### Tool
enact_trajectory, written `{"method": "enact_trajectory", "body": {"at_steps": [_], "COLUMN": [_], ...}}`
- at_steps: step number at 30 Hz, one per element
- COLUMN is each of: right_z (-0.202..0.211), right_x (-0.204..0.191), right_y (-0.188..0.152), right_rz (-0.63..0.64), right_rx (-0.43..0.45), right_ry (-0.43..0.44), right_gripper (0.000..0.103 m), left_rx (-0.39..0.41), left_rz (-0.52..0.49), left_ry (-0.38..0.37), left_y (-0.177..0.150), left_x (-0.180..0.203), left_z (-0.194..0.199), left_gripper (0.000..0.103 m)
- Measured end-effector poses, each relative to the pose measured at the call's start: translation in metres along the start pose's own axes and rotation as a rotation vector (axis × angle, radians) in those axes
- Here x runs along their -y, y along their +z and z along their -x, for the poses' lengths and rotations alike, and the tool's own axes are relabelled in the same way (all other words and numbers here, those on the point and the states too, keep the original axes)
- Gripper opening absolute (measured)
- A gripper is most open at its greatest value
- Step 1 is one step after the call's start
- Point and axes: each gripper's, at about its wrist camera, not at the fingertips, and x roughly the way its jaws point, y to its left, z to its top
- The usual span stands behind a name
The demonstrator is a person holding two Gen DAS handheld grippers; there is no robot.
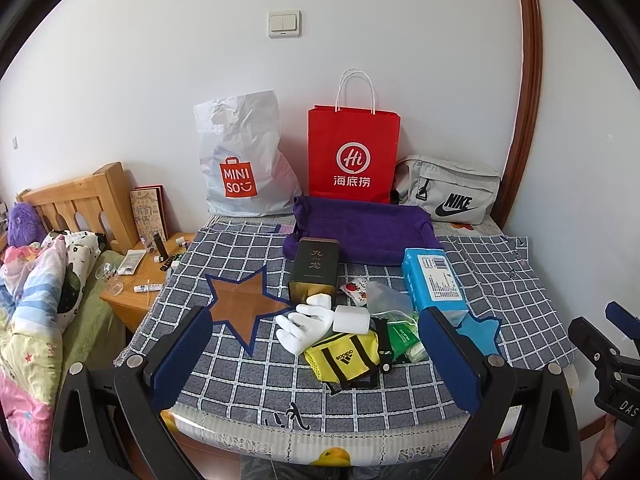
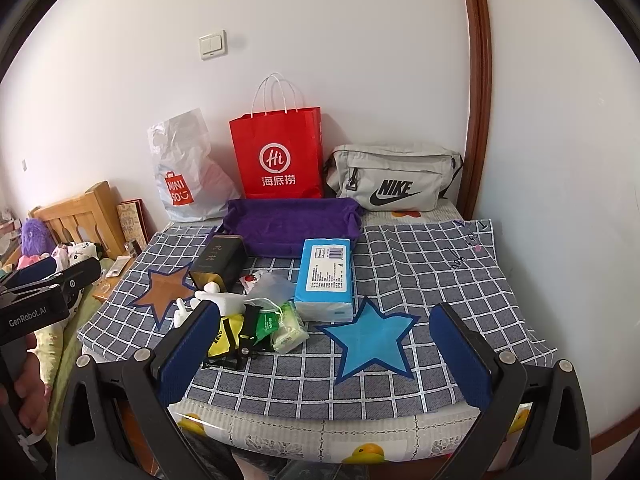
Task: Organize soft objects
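**Two open grippers above a pile of soft things**

Both grippers hang over the near edge of the checked cloth (image 2: 420,248), jaws spread wide and empty: the left gripper (image 1: 320,354) faces the white glove (image 1: 304,326) and yellow mesh bag (image 1: 344,354), the right gripper (image 2: 326,350) frames the blue star patch (image 2: 370,340). Behind the pile lie the blue tissue pack (image 2: 326,276) and purple towel (image 2: 292,226).

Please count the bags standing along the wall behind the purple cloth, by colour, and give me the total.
White plastic bag: 1
Red paper bag: 1
Grey waist bag: 1
Total: 3
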Motion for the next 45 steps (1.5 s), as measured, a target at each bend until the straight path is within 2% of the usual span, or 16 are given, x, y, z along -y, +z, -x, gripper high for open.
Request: {"method": "enact_trajectory", "body": {"at_steps": [29, 36, 45], "right_z": [-0.004, -0.031, -0.093], "right_x": [-0.002, 0.001, -0.004], "right_y": [-0.002, -0.007, -0.024], "right_rz": [0.003, 0.001, 0.049], "right_rx": [0.009, -0.019, -0.055], "right_ry": [0.013, 0.034, 0.068], "right_gripper": [0.103, 0.103, 0.103], "left_rx": [0.016, -0.024, -0.151], "left_rz": [-0.006, 0.007, 0.053], "left_ry": [-0.024, -0.013, 0.009], "left_y": [0.0, -0.006, -0.028], "left_x": [0.005, 0.0, -0.027], "left_z": [-0.003, -0.034, -0.103], "left_gripper": [0.103, 0.103, 0.1]}}
